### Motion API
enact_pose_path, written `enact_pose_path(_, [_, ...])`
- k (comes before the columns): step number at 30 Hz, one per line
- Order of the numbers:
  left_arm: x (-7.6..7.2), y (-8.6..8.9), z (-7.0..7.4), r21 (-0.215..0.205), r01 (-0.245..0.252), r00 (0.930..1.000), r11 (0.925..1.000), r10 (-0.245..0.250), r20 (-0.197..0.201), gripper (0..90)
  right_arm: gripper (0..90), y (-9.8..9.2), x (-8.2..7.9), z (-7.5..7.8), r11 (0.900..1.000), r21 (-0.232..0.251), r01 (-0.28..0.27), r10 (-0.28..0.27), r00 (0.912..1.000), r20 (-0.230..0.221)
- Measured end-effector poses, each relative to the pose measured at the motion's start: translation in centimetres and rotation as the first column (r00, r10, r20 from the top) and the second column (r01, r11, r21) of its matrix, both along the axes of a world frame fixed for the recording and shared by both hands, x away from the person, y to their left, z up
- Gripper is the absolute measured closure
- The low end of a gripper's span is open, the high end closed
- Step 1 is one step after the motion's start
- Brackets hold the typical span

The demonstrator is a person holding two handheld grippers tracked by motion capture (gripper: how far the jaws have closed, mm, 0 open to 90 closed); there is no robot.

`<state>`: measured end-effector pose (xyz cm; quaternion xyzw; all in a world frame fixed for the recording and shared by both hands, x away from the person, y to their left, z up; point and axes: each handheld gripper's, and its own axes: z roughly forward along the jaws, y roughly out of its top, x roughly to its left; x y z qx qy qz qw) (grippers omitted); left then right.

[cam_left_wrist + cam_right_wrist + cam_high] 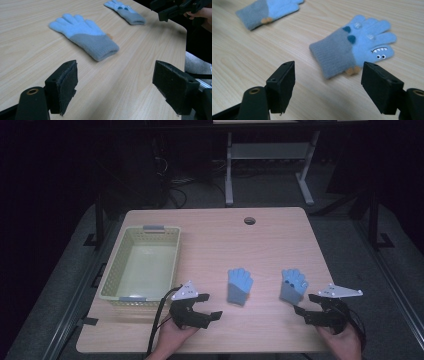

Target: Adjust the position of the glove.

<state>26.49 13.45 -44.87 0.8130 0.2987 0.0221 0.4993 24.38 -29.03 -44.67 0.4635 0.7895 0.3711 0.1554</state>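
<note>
Here, two soft, light knitted gloves lie flat and apart on the table (210, 235): left glove (240, 286), right glove (293, 285). The left gripper (205, 309) and right gripper (306, 306) stand open and empty. Each limp glove is probably best pinched at its grey cuff.

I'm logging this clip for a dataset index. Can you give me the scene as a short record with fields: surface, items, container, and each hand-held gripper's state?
surface: wooden table with a round hole near its far edge
items: two blue gloves with grey cuffs, the left glove and the right glove, lying flat and apart
right glove detail: a small face with teeth shows in the right gripper view
container: pale yellow basket on the table's left side
left hand-held gripper: open, holds nothing, short of the left glove
right hand-held gripper: open, holds nothing, close to the right glove's cuff
</note>
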Motion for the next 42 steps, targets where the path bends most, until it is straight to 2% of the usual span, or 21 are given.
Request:
enact_pose_path(4, [0.2,0.3,0.0,-0.011,-0.006,1.0,0.9999,0.006,-0.008,19.6,25.8,-0.2,0.2,-0.1,1.0,0.013,-0.004,0.004,1.0,-0.005])
enact_pose_path(6, [0.2,0.3,-0.1,-0.006,-0.007,1.0,1.0,0.007,-0.002,19.6,24.5,-0.3,0.3,-0.3,1.0,0.012,0.007,-0.007,0.9997,-0.025])
enact_pose_path(11, [0.3,0.3,-0.1,-0.007,-0.006,1.0,1.0,0.006,0.003,19.7,22.3,-0.7,0.8,-0.3,1.0,0.014,0.019,-0.019,0.9993,-0.032])
enact_pose_path(21, [-0.1,-0.2,0.0,-0.015,0.018,0.9998,0.9997,-0.018,0.0,19.7,20.0,-0.4,1.7,1.6,0.999,0.043,0.006,-0.004,0.9993,-0.036])
enact_pose_path(27, [-0.2,-0.4,-0.1,-0.006,0.023,0.9997,0.9997,-0.023,0.0,19.6,20.3,-0.1,2.9,3.4,1.0,0.016,0.002,-0.001,0.9991,-0.042])
enact_pose_path(28, [-0.2,-0.5,-0.1,-0.006,0.025,0.9997,0.9997,-0.025,0.0,19.6,20.3,0.2,3.6,4.2,1.0,0.007,-0.009,0.009,0.9992,-0.038])
enact_pose_path(31, [-0.2,-0.4,0.0,-0.004,0.026,0.9997,0.9997,-0.026,0.005,19.7,20.8,0.5,4.1,4.8,1.0,-0.008,-0.017,0.017,0.9987,-0.048])
enact_pose_path(32, [-0.2,-0.3,0.0,-0.006,0.022,0.9997,0.9997,-0.022,0.009,19.7,20.8,1.0,4.8,5.3,0.999,-0.032,-0.03,0.027,0.9974,-0.067])
enact_pose_path(33, [-0.2,-0.3,0.0,-0.006,0.022,0.9997,0.9997,-0.022,0.009,19.8,20.8,1.0,4.8,5.3,0.999,-0.032,-0.03,0.027,0.9974,-0.067])
enact_pose_path(34, [-0.2,-0.2,0.2,-0.006,0.025,0.9993,0.9997,-0.024,0.027,19.8,20.8,1.2,5.4,5.6,0.999,-0.043,-0.033,0.03,0.9958,-0.086])
enact_pose_path(36, [-0.3,-0.3,0.3,-0.009,0.023,0.9993,0.9997,-0.022,0.031,19.8,20.8,1.4,6.0,5.9,0.998,-0.051,-0.04,0.034,0.9935,-0.109])
enact_pose_path(39, [-0.3,-0.3,0.3,-0.015,0.023,0.9993,0.9996,-0.022,0.029,19.8,21.5,1.6,6.6,6.0,0.997,-0.06,-0.051,0.043,0.9916,-0.122])
enact_pose_path(42, [-0.3,-0.3,0.3,-0.024,0.02,0.9995,0.9995,-0.02,0.024,19.8,22.1,2.1,7.7,5.9,0.995,-0.083,-0.054,0.041,0.9869,-0.156])
